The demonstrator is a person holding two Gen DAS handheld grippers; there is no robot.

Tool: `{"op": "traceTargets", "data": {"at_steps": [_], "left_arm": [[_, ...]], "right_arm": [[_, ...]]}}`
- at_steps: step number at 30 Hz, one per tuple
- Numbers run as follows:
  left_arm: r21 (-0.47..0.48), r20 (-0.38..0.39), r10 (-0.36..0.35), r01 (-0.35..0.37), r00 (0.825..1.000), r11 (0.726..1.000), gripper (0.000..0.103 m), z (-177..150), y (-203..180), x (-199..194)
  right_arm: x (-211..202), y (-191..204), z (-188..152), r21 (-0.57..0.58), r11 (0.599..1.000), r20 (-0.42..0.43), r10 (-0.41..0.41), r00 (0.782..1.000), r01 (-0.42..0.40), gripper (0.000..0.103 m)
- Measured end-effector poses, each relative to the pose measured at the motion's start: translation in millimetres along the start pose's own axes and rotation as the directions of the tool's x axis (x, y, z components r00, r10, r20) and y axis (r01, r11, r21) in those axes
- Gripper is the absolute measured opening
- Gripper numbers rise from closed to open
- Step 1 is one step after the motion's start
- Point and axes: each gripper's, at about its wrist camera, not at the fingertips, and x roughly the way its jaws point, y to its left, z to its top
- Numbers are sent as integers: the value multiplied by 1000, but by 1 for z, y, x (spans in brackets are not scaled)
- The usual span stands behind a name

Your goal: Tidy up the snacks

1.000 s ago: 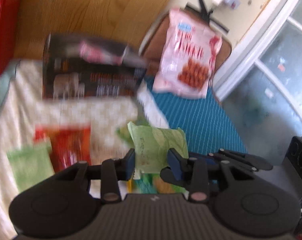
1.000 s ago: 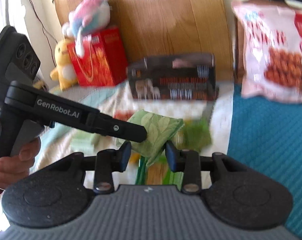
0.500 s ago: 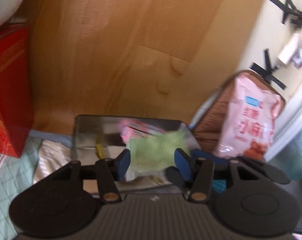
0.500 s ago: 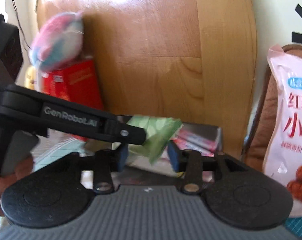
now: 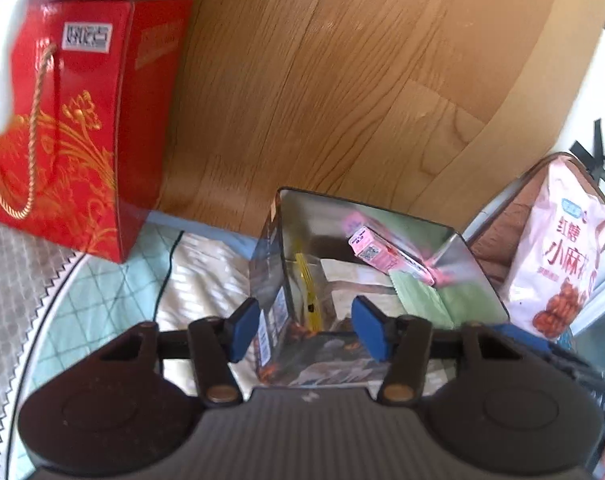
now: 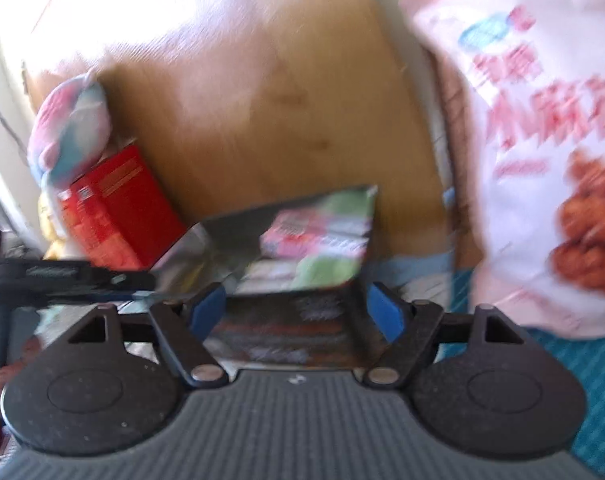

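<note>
Both claws are open and empty: the left gripper (image 5: pixel 306 328) has just narrowed a little, the right gripper (image 6: pixel 296 312) has just widened. The green packet (image 5: pixel 422 300) lies inside the open box (image 5: pixel 286 280), beside a pink carton (image 5: pixel 382 254). A claw may knock the thin box wall and tip it. The right view is blurred, the box's front is cut off

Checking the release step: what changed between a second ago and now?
Both grippers carried the green packet to the open box and let go; it now lies inside. Left gripper and right gripper jaws opened, nothing between them. Pink snack bag and red gift bag stayed.
</note>
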Motion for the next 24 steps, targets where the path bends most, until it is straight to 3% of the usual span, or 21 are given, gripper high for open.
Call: {"op": "traceTargets", "data": {"at_steps": [1, 2, 3, 7, 10, 14, 20, 24], "left_arm": [[-2, -4, -6, 6, 1000, 1000, 47, 2, -1, 2], [3, -8, -8, 8, 1000, 1000, 47, 3, -2, 4], [11, -10, -10, 10, 1000, 1000, 47, 5, -3, 5], [31, 23, -22, 21, 1000, 999, 50, 2, -4, -18], [77, 64, -52, 47, 997, 996, 56, -7, -5, -53], [117, 64, -79, 71, 995, 991, 57, -39, 2, -94], [1, 24, -129, 129, 991, 992, 58, -101, 43, -132], [-70, -10, -201, 200, 979, 977, 58, -140, 61, -148]], "right_arm": [[-3, 8, -3, -13, 1000, -7, 16, 1000, -16, 80], [-3, 13, -4, -11, 996, -25, 84, 996, -85, 71], [-6, 19, -7, 0, 990, -44, 139, 989, -139, 71], [-39, 54, -20, -175, 984, 41, 46, 998, -38, 72], [-50, 52, -26, -142, 989, 16, 49, 999, -46, 72], [-56, 61, -43, -105, 988, -52, 111, 992, -116, 72], [-57, 92, -78, -32, 970, -182, 230, 956, -240, 65], [-88, 108, -111, -53, 969, -168, 229, 959, -241, 61]]}}
